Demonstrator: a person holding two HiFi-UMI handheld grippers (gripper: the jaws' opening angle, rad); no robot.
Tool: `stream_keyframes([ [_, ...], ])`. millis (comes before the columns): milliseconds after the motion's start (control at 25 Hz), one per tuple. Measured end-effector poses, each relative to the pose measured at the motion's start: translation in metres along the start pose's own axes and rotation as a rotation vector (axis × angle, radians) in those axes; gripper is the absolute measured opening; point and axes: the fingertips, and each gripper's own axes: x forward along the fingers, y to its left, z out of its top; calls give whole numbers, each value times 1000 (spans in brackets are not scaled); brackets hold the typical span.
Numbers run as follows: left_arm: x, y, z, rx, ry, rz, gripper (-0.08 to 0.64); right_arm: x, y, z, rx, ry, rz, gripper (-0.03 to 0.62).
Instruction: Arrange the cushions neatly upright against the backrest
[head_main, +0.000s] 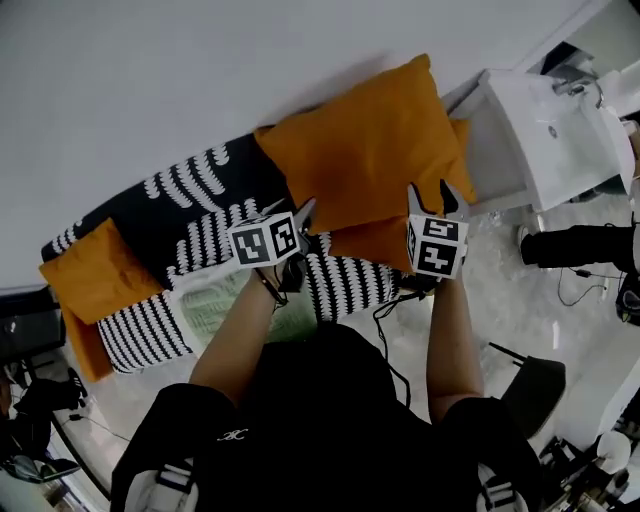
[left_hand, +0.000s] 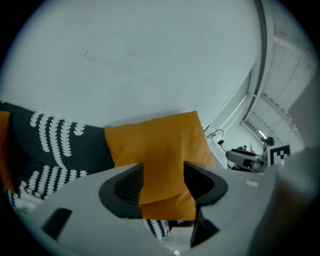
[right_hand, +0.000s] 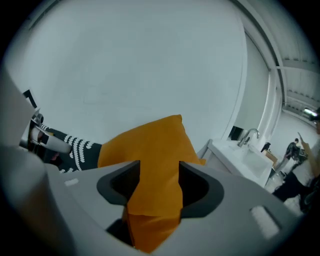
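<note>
A large orange cushion (head_main: 365, 140) stands upright against the backrest at the right end of a black-and-white patterned sofa (head_main: 190, 200). A second orange cushion (head_main: 375, 243) lies flat on the seat below it. My left gripper (head_main: 303, 213) is at the big cushion's lower left corner and my right gripper (head_main: 446, 192) at its lower right corner. In the left gripper view the jaws (left_hand: 163, 187) stand apart, with the cushion (left_hand: 157, 145) seen beyond the gap. The right gripper (right_hand: 159, 187) is likewise open before the cushion (right_hand: 152, 145). A third orange cushion (head_main: 95, 270) rests at the sofa's left end.
A pale green knitted cushion (head_main: 215, 305) lies on the seat in front of me. A white sink unit (head_main: 540, 130) stands right of the sofa. Black equipment (head_main: 575, 245) and cables lie on the floor at the right. A plain white wall is behind the sofa.
</note>
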Motion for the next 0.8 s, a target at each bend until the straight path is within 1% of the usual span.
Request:
stream_keyframes([
  [120, 36, 37, -1, -32, -1, 63, 278, 44, -11, -1, -40, 49, 31, 264],
  [200, 57, 59, -3, -51, 1, 93, 291, 70, -19, 4, -80, 74, 35, 281],
  [360, 98, 87, -1, -109, 3, 107, 334, 114, -42, 22, -145, 82, 2, 287],
  [480, 123, 101, 8, -89, 12, 128, 353, 145, -59, 27, -163, 107, -24, 290],
  [560, 135, 106, 9, -72, 28, 139, 360, 161, -65, 18, -122, 156, -25, 313],
  [600, 141, 106, 9, -73, 35, 140, 364, 168, -66, 12, -90, 174, -15, 308],
  [640, 148, 106, 7, -81, 39, 139, 362, 174, -66, 8, -64, 185, 0, 288],
  [680, 155, 106, 6, -92, 43, 137, 352, 180, -64, 4, -50, 192, 15, 254],
  [720, 162, 105, 5, -102, 47, 134, 330, 185, -64, 0, -52, 196, 21, 244],
  [800, 172, 102, 4, -114, 53, 128, 293, 194, -64, -4, -89, 203, 12, 221],
])
